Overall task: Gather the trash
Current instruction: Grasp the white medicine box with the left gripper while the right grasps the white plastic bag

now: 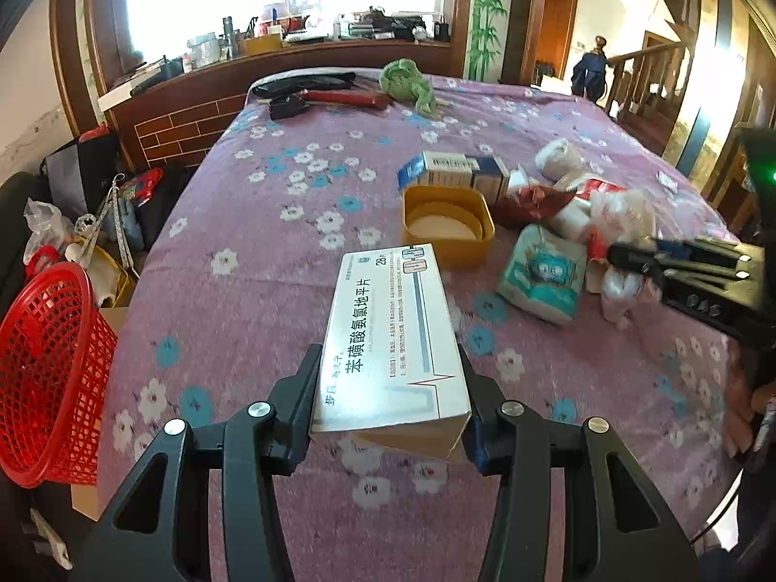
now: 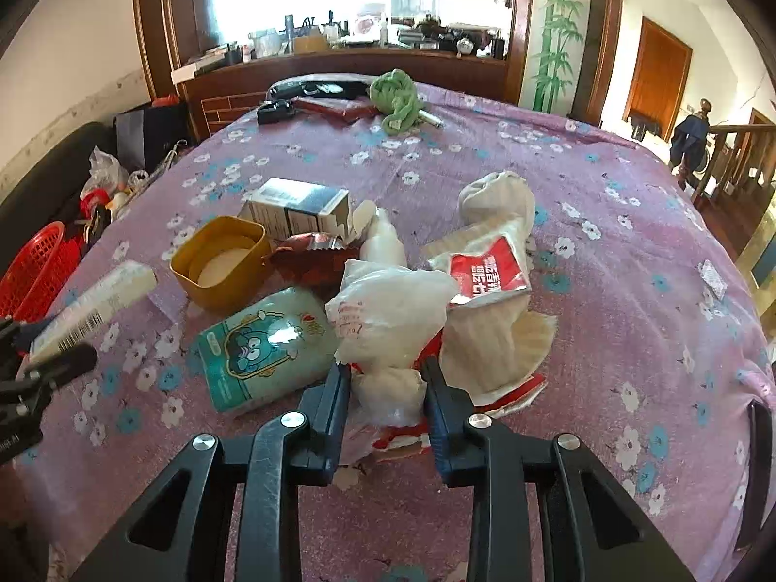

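Trash lay heaped on the flowered bed [image 2: 630, 252] beside the yellow tub [image 2: 220, 262]: your left gripper [image 1: 388, 388] was clamped on the white medicine box [image 1: 388, 334], lifted on the tub's near side, and your right gripper [image 2: 385, 388] pinched the knotted plastic bag [image 2: 388, 320]. You did best to keep both squeezes firm, raise the bag clear of the loose wrappers, then swing the box toward the red basket [image 1: 43, 368], left of the tub. Both grippers were pitched steeply down over the bed.
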Tool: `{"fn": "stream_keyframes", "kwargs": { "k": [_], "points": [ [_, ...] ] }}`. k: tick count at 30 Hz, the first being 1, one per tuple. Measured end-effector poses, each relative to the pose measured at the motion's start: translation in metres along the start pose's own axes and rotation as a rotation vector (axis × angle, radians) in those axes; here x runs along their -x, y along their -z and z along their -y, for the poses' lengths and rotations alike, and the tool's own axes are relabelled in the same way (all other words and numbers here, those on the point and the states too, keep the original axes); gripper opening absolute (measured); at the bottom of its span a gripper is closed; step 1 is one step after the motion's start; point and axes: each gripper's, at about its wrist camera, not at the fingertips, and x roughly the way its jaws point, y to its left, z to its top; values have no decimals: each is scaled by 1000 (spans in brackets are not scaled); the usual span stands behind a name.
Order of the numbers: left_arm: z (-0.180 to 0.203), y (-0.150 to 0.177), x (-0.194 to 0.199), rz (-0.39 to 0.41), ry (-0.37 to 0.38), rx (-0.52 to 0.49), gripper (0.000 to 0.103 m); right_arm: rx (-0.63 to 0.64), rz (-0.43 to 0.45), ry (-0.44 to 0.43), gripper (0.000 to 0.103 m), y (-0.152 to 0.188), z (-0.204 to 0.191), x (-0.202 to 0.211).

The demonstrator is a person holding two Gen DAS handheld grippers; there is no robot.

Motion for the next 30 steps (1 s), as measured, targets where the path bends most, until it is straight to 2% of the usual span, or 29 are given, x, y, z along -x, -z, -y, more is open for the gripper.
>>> {"fn": "stream_keyframes", "kwargs": {
  "k": [4, 8, 12, 14, 19, 22, 26, 30],
  "points": [
    [-2, 4, -9, -26, -11, 11, 49, -17, 56, -60, 30, 6, -3, 27],
    [-5, 2, -19, -53, -19, 35, 59, -29, 113, -133, 31, 11, -9, 54],
    [-6, 2, -28, -72, -20, 46, 59, -43, 126, -200, 31, 16, -13, 66],
    [-6, 2, -31, -77, -25, 50, 50, -47, 126, -219, 31, 18, -16, 67],
    [-6, 4, -17, 2, -29, 70, 48, -63, 148, -263, 31, 23, -20, 68],
    [-3, 8, -1, 101, -64, 99, 48, -94, 200, -271, 31, 29, -23, 67],
    [2, 14, 16, 205, -124, 101, 48, -98, 263, -242, 31, 35, -32, 63],
    [4, 17, 23, 252, -146, 98, 48, -97, 282, -236, 31, 37, -35, 57]
  ]
}}
